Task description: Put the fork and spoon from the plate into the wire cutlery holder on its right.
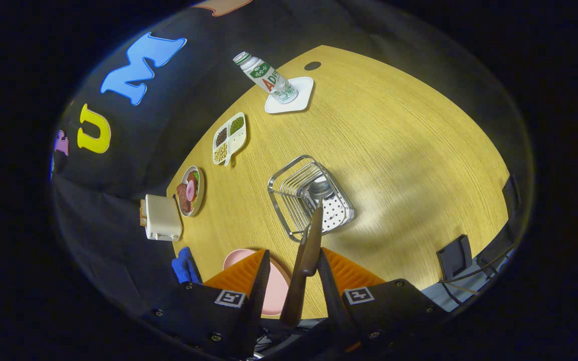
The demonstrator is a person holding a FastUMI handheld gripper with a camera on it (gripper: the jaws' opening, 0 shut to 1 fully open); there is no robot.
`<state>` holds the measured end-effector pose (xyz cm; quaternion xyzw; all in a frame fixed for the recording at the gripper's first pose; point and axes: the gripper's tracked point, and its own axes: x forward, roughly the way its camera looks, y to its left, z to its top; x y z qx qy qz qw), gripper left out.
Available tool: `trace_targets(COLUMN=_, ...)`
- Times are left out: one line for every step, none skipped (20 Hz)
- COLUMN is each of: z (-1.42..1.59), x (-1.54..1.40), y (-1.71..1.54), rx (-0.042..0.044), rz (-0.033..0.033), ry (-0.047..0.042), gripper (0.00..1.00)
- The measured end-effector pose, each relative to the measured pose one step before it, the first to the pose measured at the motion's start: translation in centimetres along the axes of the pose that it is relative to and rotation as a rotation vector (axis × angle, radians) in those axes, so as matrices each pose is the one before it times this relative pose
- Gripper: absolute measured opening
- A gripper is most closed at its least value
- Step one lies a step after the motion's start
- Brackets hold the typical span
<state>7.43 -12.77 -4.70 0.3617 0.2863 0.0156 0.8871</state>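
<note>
On the far left, a cream-coloured toaster (162,217) sits at the edge of the wooden table (399,165), with a blue cloth (184,265) just below it. Beside the toaster is a small round plate of food (190,191), and further along lies a divided tray of beans (229,137) with a white spoon in it. Near the fingers, the pink plate (275,288) lies partly hidden behind the left finger. The gripper (294,281) hangs above the table, its two fingers drawn in close, and two dark-handled utensils (303,265) rise from the narrow gap between them; whether both fingers press on the handles cannot be told. The utensils' far ends reach into the wire cutlery holder (311,197), just ahead of the fingers, where a metal spoon bowl (319,188) rests against the perforated bottom. Beyond the holder, a plastic drink bottle (266,77) stands on a white square coaster (291,95). At the table's right edge a dark bracket (453,256) and cables (474,273) are seen.
</note>
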Motion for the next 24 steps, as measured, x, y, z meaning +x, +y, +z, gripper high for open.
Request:
trace_targets(z=0.179, x=-0.117, y=0.081, rx=-0.00431, rz=-0.00076, ry=-0.00727, gripper=0.57)
trace_targets(z=0.098, x=0.003, y=0.178, rx=0.00234, rz=0.00601, ry=-0.00459, gripper=0.70)
trace_targets(z=0.005, x=-0.068, y=0.076, rx=0.00110, rz=0.00062, ry=-0.00339, gripper=0.84)
trace_targets(z=0.127, x=-0.059, y=-0.122, rx=-0.00597, rz=-0.00587, ry=-0.00531, gripper=0.87)
trace_targets(z=0.096, x=-0.070, y=-0.233, rx=-0.01243, rz=-0.01205, ry=-0.01062, gripper=0.87)
trace_targets(z=0.440, x=0.006, y=-0.263, rx=-0.02291, rz=-0.01588, ry=-0.01604, gripper=0.88)
trace_targets(z=0.120, x=-0.300, y=-0.029, rx=-0.02403, rz=-0.01407, ry=-0.02130, gripper=0.99)
trace_targets(z=0.503, x=-0.279, y=-0.104, rx=-0.02169, rz=-0.01666, ry=-0.02533, gripper=0.99)
trace_targets(z=0.727, x=-0.412, y=0.016, rx=-0.01857, rz=-0.01432, ry=-0.03364, gripper=0.98)
trace_targets(z=0.741, x=-0.479, y=0.063, rx=-0.02178, rz=-0.00959, ry=-0.03575, gripper=0.99)
trace_targets(z=0.839, x=-0.320, y=0.326, rx=-0.02438, rz=-0.00978, ry=-0.03613, gripper=0.98)
trace_targets(z=0.923, x=-0.480, y=0.148, rx=-0.03400, rz=-0.00936, ry=-0.03866, gripper=0.98)
trace_targets(z=1.034, x=-0.648, y=0.188, rx=-0.03913, rz=-0.00887, ry=-0.04467, gripper=0.98)
trace_targets(z=1.182, x=-0.617, y=0.211, rx=-0.04124, rz=-0.00952, ry=-0.04999, gripper=0.98)
trace_targets(z=1.397, x=-0.648, y=0.513, rx=-0.04274, rz=-0.00728, ry=-0.05777, gripper=0.98)
trace_targets(z=1.527, x=-0.868, y=0.536, rx=-0.04238, rz=-0.00462, ry=-0.06646, gripper=0.98)
trace_targets(z=1.649, x=-0.641, y=0.576, rx=-0.03989, rz=-0.00486, ry=-0.07295, gripper=0.98)
trace_targets(z=1.652, x=-0.662, y=0.519, rx=-0.03839, rz=-0.00292, ry=-0.06924, gripper=0.98)
trace_targets(z=1.790, x=-0.617, y=0.500, rx=-0.03545, rz=-0.00490, ry=-0.06997, gripper=0.98)
trace_targets(z=1.766, x=-0.726, y=0.378, rx=-0.03178, rz=-0.00473, ry=-0.06728, gripper=0.98)
trace_targets(z=1.784, x=-0.723, y=0.274, rx=-0.03043, rz=-0.00792, ry=-0.06609, gripper=0.98)
trace_targets(z=1.881, x=-0.632, y=0.105, rx=-0.03147, rz=-0.01273, ry=-0.06964, gripper=0.98)
trace_targets(z=1.590, x=-0.331, y=0.069, rx=-0.03358, rz=-0.01444, ry=-0.05878, gripper=0.98)
trace_targets(z=1.348, x=-0.517, y=-0.088, rx=-0.03443, rz=-0.02093, ry=-0.05083, gripper=0.98)
